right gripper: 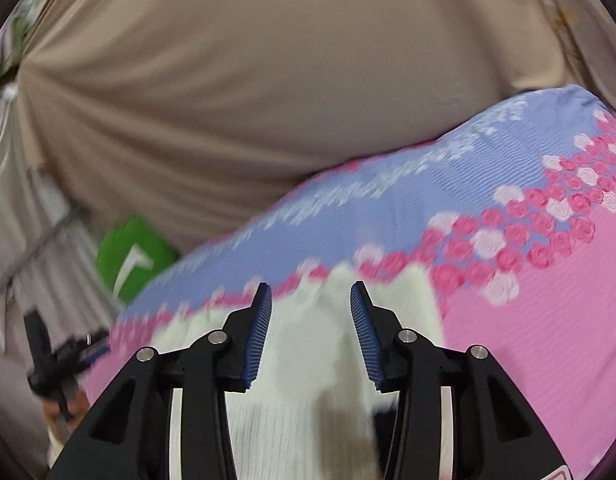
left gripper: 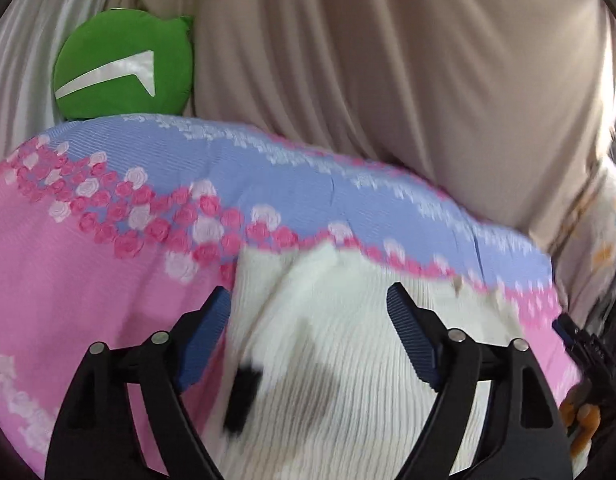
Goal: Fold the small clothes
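White ribbed cloth [left gripper: 348,360], a small garment with black patches, lies on a pink and blue cover with a rose pattern [left gripper: 87,280], and it is blurred in both views. In the left wrist view the left tool [left gripper: 308,300] has its two blue pads wide apart, above the garment, and nothing is between them. In the right wrist view the right tool [right gripper: 311,292] has its pads closer together but with a clear gap; the white cloth [right gripper: 308,360] is seen below this gap, and I cannot tell if the pads touch it.

Behind the cover [right gripper: 548,320] hangs a big beige fabric [left gripper: 388,60], visible in both views. A green round cushion with a white mark [left gripper: 125,64] sits at the far edge of the cover; the left view shows it sharp and whole, the right view shows only a blurred part of it [right gripper: 133,258].

Only the left view shows the other tool at the right border [left gripper: 588,348], dark and blurred. Only the right view shows the left tool from outside [right gripper: 59,356], at the left edge of the cover
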